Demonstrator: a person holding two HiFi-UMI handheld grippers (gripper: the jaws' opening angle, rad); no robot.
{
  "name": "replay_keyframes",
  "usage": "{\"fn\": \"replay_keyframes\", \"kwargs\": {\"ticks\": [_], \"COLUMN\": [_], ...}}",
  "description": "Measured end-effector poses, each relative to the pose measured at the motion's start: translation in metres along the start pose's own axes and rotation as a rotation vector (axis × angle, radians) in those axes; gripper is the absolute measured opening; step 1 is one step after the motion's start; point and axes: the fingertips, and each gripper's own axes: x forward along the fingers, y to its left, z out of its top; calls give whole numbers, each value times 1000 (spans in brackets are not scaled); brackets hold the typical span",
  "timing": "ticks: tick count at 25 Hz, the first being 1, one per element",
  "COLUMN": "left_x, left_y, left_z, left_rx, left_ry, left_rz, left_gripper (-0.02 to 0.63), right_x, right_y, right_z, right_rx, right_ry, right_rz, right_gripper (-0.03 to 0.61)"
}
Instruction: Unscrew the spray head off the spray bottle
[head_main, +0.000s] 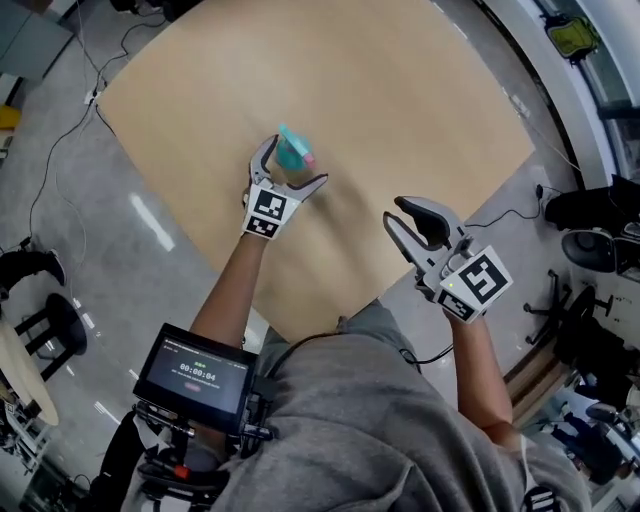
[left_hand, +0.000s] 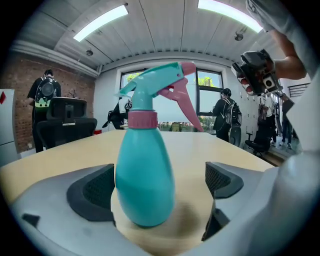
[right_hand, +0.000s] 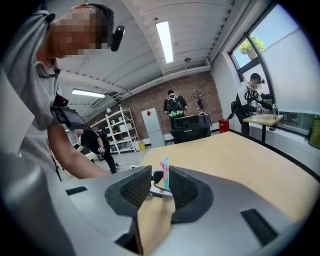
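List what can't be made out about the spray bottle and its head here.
- Head view: spray bottle tiny, seen from above between the jaws of the left hand-held gripper; collar unreadable.
- Left gripper view: threads hidden under the pink collar; loosened or not, unclear.
- Right gripper view: bottle only a far sliver beyond the right hand-held gripper.

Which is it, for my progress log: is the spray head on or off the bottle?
On. In the left gripper view the teal spray head sits atop the upright bottle, joined at its pink collar.
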Motion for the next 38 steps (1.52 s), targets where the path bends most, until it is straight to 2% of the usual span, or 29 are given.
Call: {"fn": "replay_keyframes", "kwargs": {"ticks": [5, 7, 8, 9, 12, 14, 15, 17, 19, 22, 26, 29, 32, 33, 34, 37, 38], "left_x": [23, 35, 40, 45, 53, 44, 36, 15, -7, -46, -121, -163, -163, -162, -162, -171, -176], "left_y": [4, 4, 3, 2, -12, -26, -33, -47, -59, -67, -60, -58, -65, -68, -70, -79, -82], "left_z": [-8, -7, -1, 8, 34, 40, 43, 52, 66, 84, 103, 111, 115, 116, 116, 119, 119], "left_rx": [47, 52, 42, 24, -21, 24, 75, 194, 294, 441, 562, 549, 539, 544, 545, 538, 537], "left_ry": [2, 45, 68, 89, 159, 219, 250, 307, 358, 417, 397, 377, 377, 380, 377, 336, 317], "left_rz": [41, 45, 46, 44, 9, -41, -69, -112, -121, -76, 44, 107, 115, 113, 110, 83, 68], "left_gripper": [535, 525, 447, 413, 408, 407, 407, 406, 405, 405, 405, 405, 405, 403, 403, 402, 402], "right_x": [5, 0, -6, -13, -29, -26, -21, -12, -7, 8, 39, 52, 62, 63, 63, 60, 58], "right_y": [1, -14, -24, -34, -51, -46, -41, -35, -31, -6, 79, 133, 135, 131, 127, 120, 122], "right_z": [-17, -13, -8, -2, 14, 24, 32, 54, 78, 96, 96, 75, 54, 49, 47, 44, 44], "right_rx": [4, 34, 55, 72, 81, 89, 117, 203, 255, 226, 67, -19, -53, -81, -104, -87, -81], "right_ry": [3, 10, 12, 10, -7, -27, -46, -92, -102, 5, 209, 336, 416, 440, 461, 479, 476], "right_rz": [-6, -5, -1, 2, 22, 60, 86, 142, 193, 270, 316, 327, 294, 267, 238, 202, 209], "right_gripper": [89, 89, 89, 89, 89, 91, 106, 276, 318, 327, 341, 341, 333, 258, 213, 152, 150]}}
